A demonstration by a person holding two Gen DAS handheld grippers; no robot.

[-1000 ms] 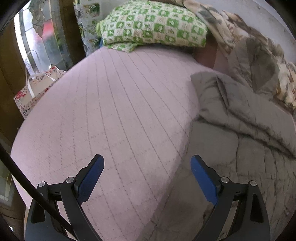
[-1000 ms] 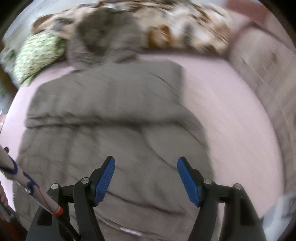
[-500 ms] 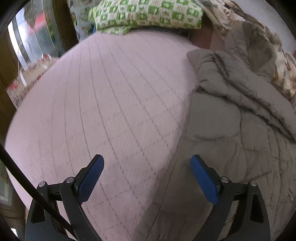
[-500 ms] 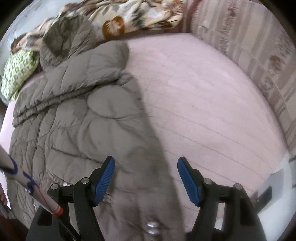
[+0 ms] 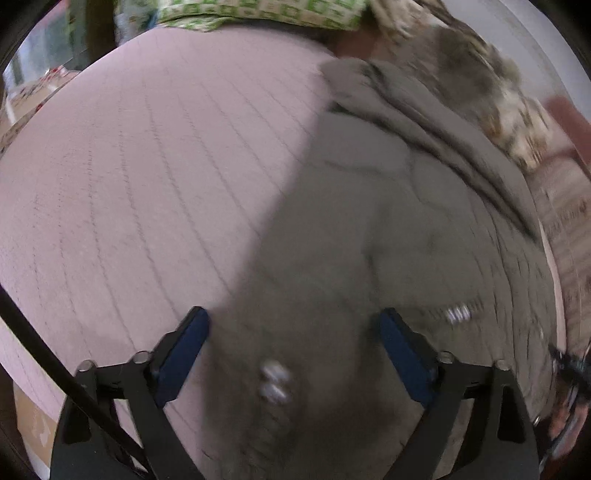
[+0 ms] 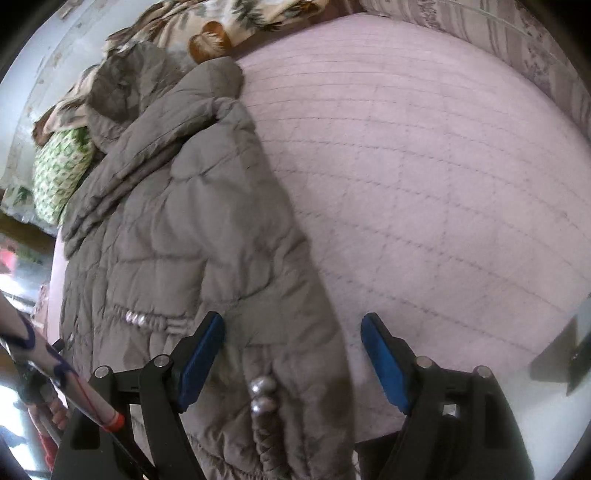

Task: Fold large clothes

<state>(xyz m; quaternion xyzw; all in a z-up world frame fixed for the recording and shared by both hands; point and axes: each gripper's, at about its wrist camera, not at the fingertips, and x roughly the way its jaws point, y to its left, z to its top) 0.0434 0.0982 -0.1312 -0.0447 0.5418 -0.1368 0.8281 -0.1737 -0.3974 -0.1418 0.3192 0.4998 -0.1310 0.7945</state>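
Note:
A grey quilted coat [image 5: 388, 229] lies spread on a pink quilted bed [image 5: 140, 177], its hood end toward the pillows. In the left wrist view my left gripper [image 5: 293, 328] hovers over the coat's near left hem, jaws closing, fabric and silver beads [image 5: 273, 380] between the blue pads, no pad pressing. In the right wrist view the coat [image 6: 177, 240] fills the left half. My right gripper [image 6: 291, 332] straddles its near right edge, jaws closing, a beaded cord [image 6: 262, 395] between the fingers, pads apart from the cloth.
A green checked pillow [image 5: 258, 13] and a floral blanket [image 6: 229, 22] lie at the bed's head. Striped bedding [image 6: 517, 40] borders the far right. Bare pink bed [image 6: 424, 184] stretches right of the coat. A hand [image 6: 51, 406] shows at the lower left.
Both grippers dropped closer to the coat's near hem and tilted downward. Their jaws have narrowed. The coat's edges and beads now sit between the fingers.

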